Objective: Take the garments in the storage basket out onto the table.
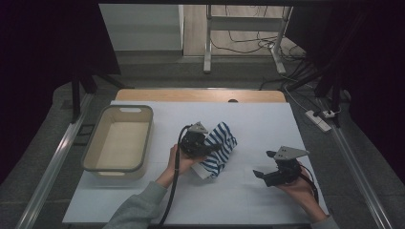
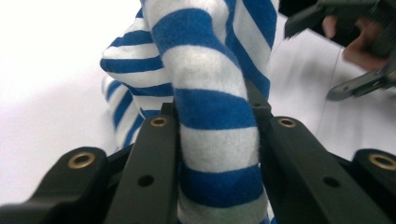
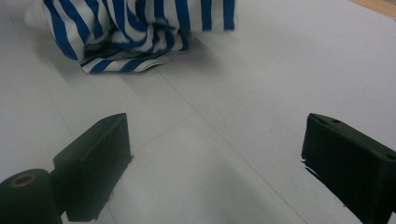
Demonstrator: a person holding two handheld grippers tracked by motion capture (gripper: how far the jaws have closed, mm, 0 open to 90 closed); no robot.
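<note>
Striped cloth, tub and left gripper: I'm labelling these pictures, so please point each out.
Striped cloth (image 2: 212, 107): left gripper view, on the fold pinched between the jaws.
Tub (image 1: 143, 136): high view, on its right wall.
Left gripper (image 1: 210, 149): high view, at its tips on the cloth.

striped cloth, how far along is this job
Done: the left gripper has its jaws shut on the striped cloth. In hand: the cloth is bunched on the table. Left: the right gripper, open, hasn't touched it, and the bin is empty.

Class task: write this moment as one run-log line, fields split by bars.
left gripper: shut on striped cloth | right gripper: open, apart from cloth | tub: left of the cloth
</note>
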